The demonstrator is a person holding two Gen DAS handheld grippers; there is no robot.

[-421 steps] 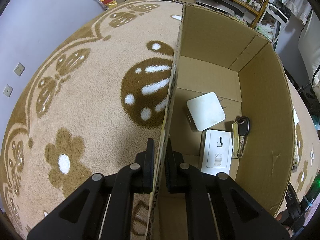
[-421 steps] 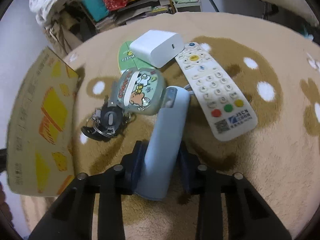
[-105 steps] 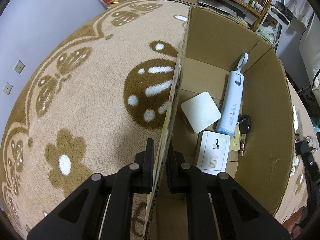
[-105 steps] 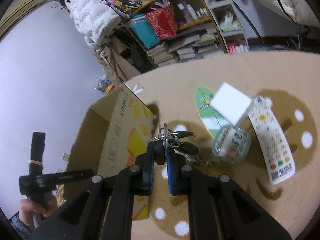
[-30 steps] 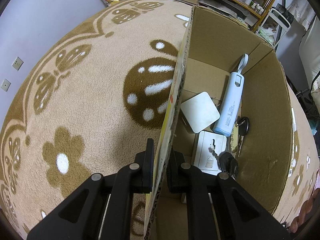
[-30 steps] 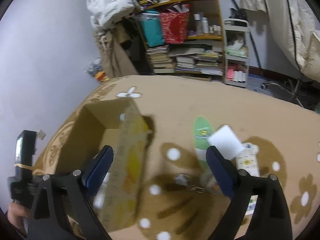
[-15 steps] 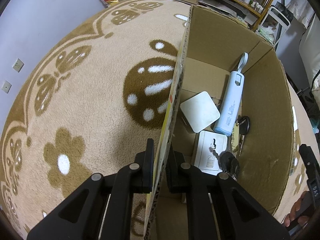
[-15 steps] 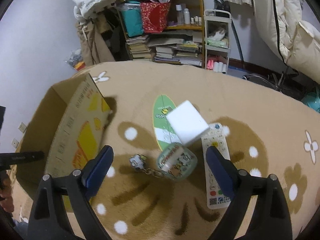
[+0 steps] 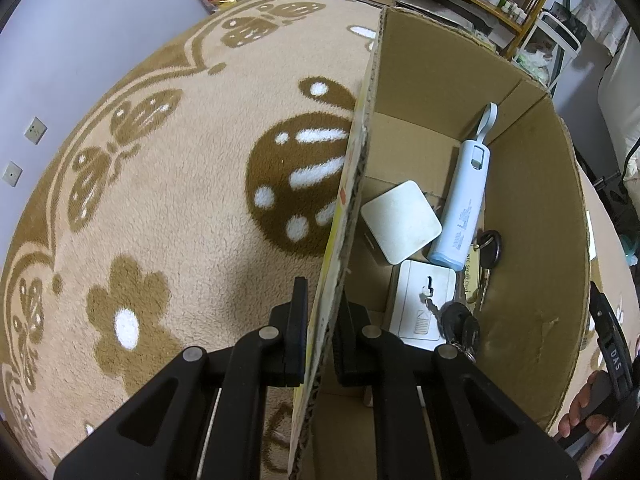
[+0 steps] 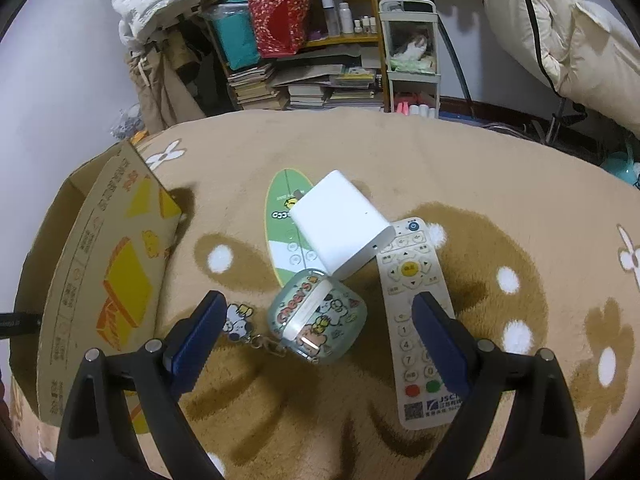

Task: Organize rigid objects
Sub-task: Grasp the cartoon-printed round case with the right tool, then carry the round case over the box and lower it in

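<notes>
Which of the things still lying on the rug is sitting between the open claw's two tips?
The cartoon-printed earbud case with its keychain charm. The white charger block and green card lie farther off; the remote lies right.

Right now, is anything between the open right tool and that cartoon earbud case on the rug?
Nothing visible. The right tool is open with the earbud case lying between its fingers in the right wrist view, top clear. The white charger block lies just beyond the case, and the remote lies by the right finger.
</notes>
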